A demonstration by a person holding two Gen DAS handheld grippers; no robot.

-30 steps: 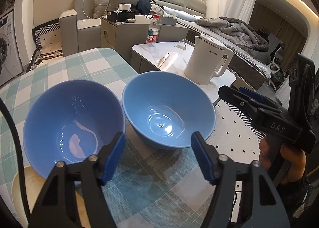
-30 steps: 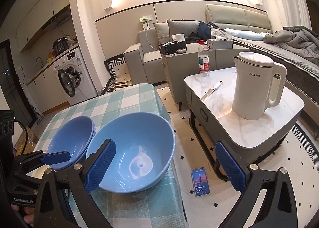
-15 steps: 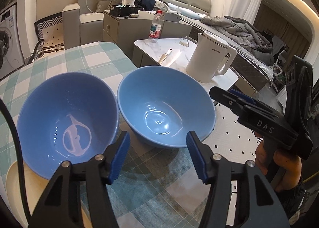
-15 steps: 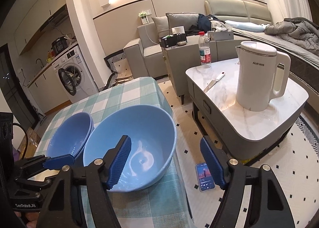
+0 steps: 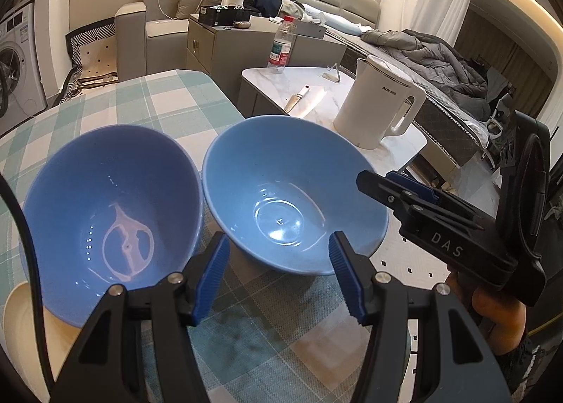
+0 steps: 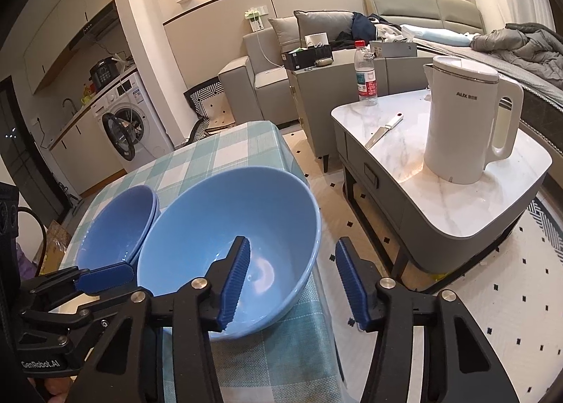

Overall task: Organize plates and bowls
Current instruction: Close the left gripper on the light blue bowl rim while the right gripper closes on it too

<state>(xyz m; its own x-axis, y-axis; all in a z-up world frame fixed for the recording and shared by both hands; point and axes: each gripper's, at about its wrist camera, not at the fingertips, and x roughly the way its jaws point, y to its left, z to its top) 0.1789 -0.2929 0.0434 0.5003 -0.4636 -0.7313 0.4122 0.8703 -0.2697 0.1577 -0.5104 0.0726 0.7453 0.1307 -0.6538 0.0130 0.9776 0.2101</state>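
Right wrist view shows the right gripper (image 6: 292,281) closing astride the near bowl's (image 6: 225,223) rim at five o'clock, while the left gripper (image 5: 278,279) hangs unclenched, empty.

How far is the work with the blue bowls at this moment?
Done: the left bowls already look nested. In hand: the right gripper is closing across the rim of the single bowl, not yet pinching it. Left: lifting that bowl onto the stack; the left gripper holds nothing.
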